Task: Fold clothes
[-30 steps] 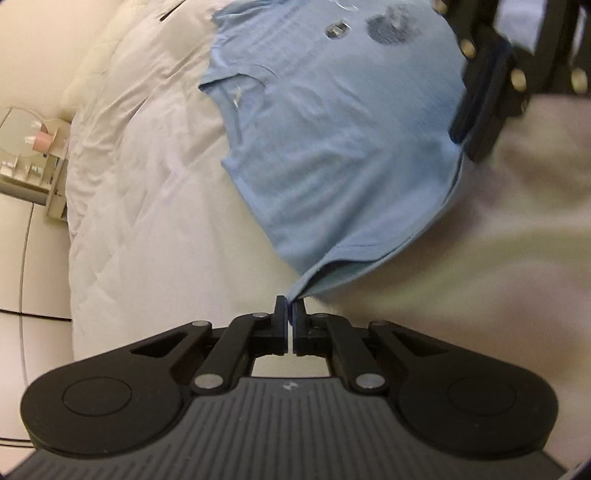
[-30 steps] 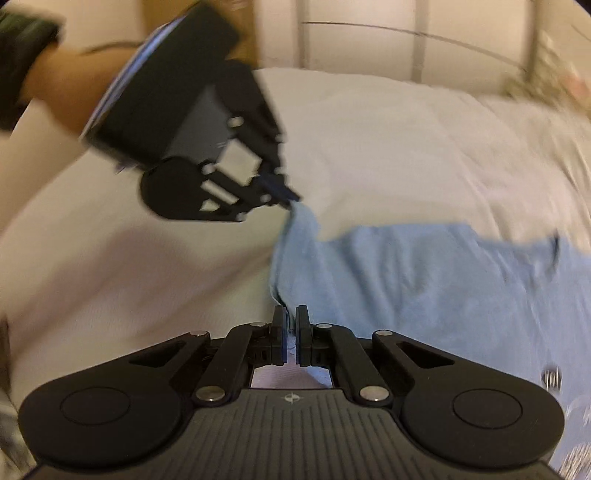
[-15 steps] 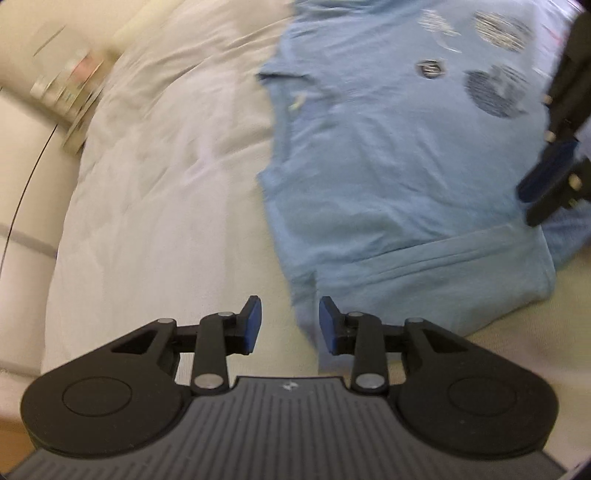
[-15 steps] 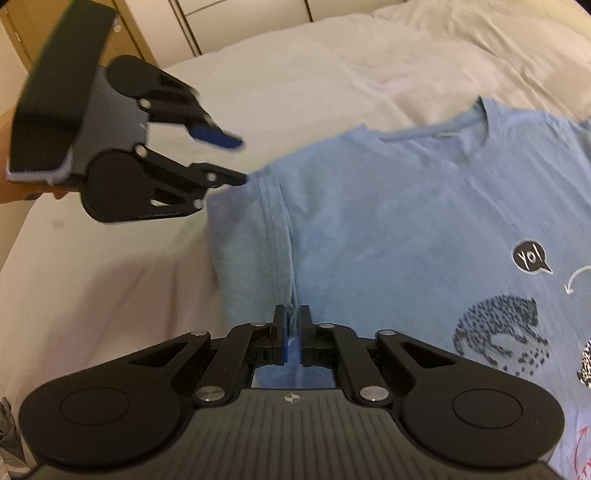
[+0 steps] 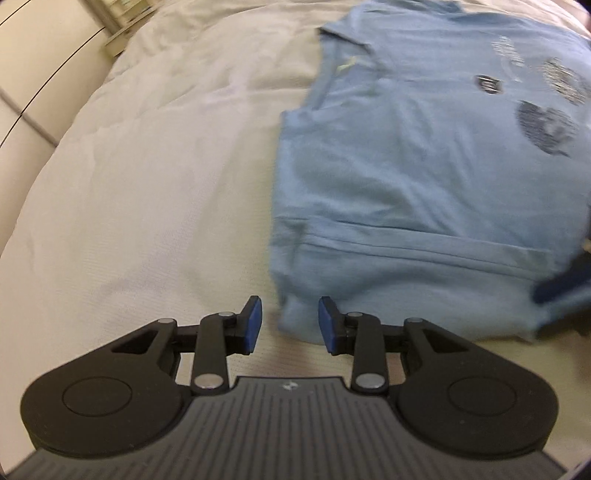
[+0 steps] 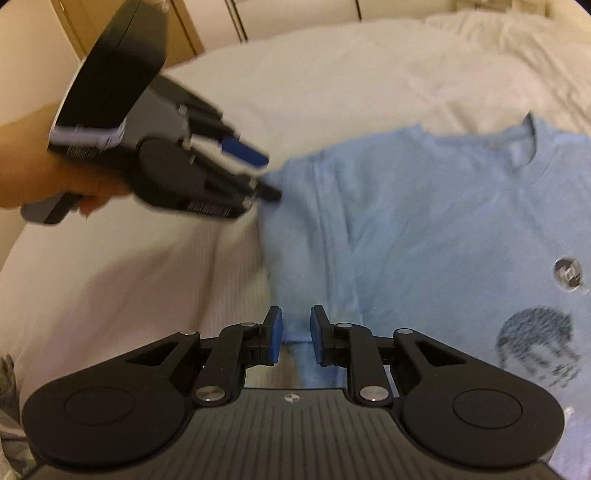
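Both grippers' jaws have just opened, left gripper (image 5: 289, 324) and right gripper (image 6: 294, 334) releasing the folded sleeve edge of the blue T-shirt (image 5: 424, 177) between their fingers; next fold needs regrasping.

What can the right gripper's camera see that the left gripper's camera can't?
Only the right wrist view shows the person's hand holding the left gripper, and wooden furniture behind the bed. Only the left wrist view shows a small shelf beyond the bed's far corner. Both show the blue T-shirt with its animal prints, lying on the white bedcover, and open jaws.
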{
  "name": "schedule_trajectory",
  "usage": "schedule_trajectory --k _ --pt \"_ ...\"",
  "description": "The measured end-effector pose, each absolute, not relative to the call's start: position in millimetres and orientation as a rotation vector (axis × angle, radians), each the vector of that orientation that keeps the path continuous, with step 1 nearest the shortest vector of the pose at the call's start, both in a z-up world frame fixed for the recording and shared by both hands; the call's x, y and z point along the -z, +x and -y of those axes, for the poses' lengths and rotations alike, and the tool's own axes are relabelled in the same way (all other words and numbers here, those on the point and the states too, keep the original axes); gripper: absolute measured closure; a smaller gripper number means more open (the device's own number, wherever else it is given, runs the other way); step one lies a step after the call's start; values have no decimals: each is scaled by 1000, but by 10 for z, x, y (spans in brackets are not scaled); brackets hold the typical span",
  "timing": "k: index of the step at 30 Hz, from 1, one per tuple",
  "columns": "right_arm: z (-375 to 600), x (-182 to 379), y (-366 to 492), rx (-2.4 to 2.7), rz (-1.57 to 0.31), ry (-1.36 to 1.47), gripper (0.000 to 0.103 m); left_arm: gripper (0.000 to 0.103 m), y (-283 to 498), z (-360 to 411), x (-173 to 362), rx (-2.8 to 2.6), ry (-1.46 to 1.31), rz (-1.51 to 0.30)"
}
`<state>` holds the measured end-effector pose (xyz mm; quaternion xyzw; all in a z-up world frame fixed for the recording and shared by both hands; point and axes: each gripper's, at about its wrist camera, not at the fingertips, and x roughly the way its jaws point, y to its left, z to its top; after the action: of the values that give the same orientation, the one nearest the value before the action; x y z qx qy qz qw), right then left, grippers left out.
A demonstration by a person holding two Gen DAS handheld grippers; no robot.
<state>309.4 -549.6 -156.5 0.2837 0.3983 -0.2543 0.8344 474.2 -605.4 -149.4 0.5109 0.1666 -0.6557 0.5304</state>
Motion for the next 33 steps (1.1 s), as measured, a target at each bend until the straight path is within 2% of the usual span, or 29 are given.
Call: schedule_trajectory --k 6,9,11,13,19,23,25,33 --pt "5398 1418 2892 577 -844 576 81 73 4776 5876 1209 1507 1108 -484" --pt "5390 1262 2704 637 -864 581 77 73 4678 5678 968 1498 1059 -518" --pt "5347 1124 2579 680 -881 567 68 73 4604 5540 800 1491 1018 -545" --pt "5290 972 2436 720 -892 564 64 73 4518 5402 643 1475 961 -585" --pt "5108 601 1852 851 -907 592 61 69 4087 5037 352 1463 887 -650" --pt "5053 458 1444 900 -912 624 58 67 3673 4889 236 1451 865 -679" --pt "5059 396 1237 909 -912 629 57 63 3435 4854 195 1449 857 -692" --pt "5487 322 55 920 -880 639 56 60 2108 5109 81 1383 828 -744"
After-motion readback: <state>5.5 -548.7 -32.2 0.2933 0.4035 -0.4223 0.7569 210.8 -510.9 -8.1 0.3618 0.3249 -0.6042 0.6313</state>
